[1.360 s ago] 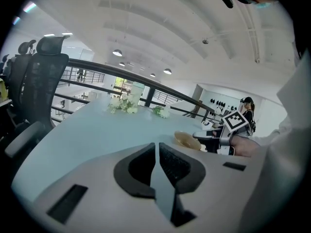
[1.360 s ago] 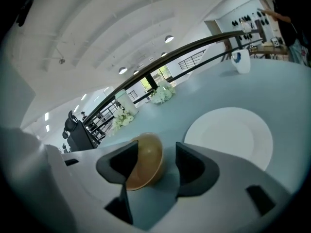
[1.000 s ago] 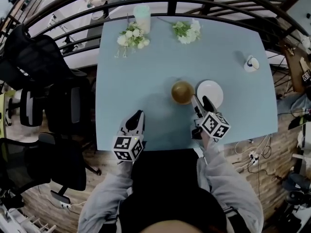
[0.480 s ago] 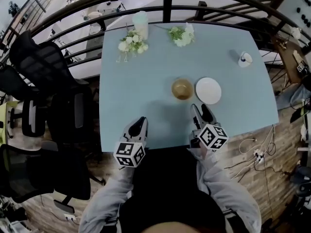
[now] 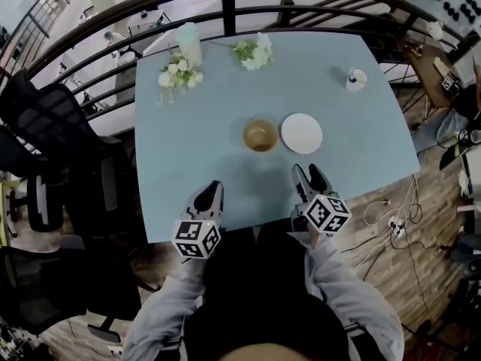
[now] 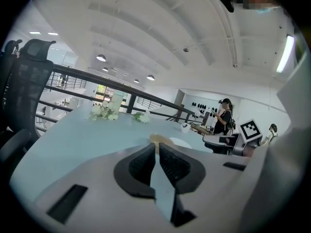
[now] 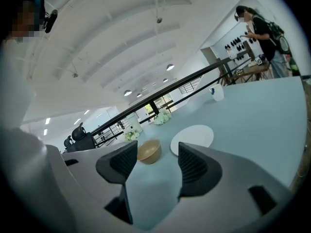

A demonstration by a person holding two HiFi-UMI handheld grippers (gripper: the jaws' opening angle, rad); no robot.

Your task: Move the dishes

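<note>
both dishes sit on the tabletop [image 5: 225, 164], ahead of the right hand-held gripper [image 5: 307, 171] and apart from it. the tan bowl [image 5: 260, 134] is toward its left jaw and the white plate [image 5: 302, 133] toward its right jaw. the two lie just beside one another. this hand-held gripper's jaws stand about half apart, having just been closing a little, and there is nothing between them. the left hand-held gripper [image 5: 213, 189] hangs over the near edge with its jaws drawn together and nothing in them. the bowl is ahead of it and off to its right, farther away.

we think the main risk is the small gap between the dishes. a jaw pushed in there for either rim would likely shove the neighbour. the plate lies flat and low, so a jaw coming in too level may slide it across the tabletop into the bowl instead of getting under its rim. the bowl, pinched at one side of its rim, could tip as it lifts. the left hand-held gripper would have to open before it could take anything.
</note>
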